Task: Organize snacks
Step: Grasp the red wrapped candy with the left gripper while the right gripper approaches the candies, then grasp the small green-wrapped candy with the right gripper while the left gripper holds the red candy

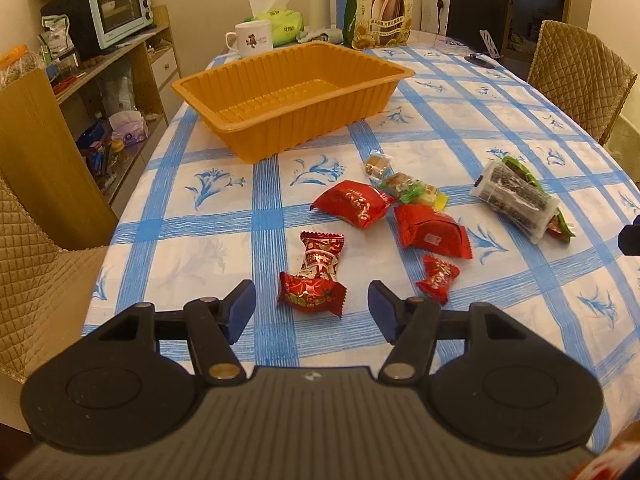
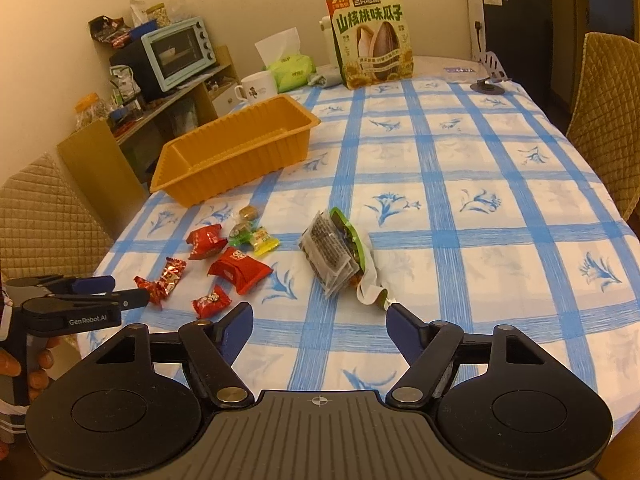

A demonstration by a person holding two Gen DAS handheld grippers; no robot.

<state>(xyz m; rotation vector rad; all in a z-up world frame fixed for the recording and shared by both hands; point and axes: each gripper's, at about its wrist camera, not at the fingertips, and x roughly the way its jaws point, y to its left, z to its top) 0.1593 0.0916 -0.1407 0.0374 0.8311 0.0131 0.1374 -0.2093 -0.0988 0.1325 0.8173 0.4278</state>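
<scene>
Left wrist view: left claw (image 1: pixel 312 306) spread partway, gripping nothing, above red candy (image 1: pixel 311 293) on checked surface (image 1: pixel 460 136); orange tray (image 1: pixel 280 128) at twelve o'clock. Right wrist view: right claw (image 2: pixel 320 330) wide, empty; dark snack packet (image 2: pixel 330 258) at twelve, tray (image 2: pixel 224 176) at ten.

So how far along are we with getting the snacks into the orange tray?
Nothing looks done yet: the orange tray holds no snacks. In hand: nothing gripped; the left tongs are open around a red candy near the table edge, and the right tongs are open over bare tablecloth. Left to do: all the loose snacks, including the red packets and the seaweed pack.
</scene>
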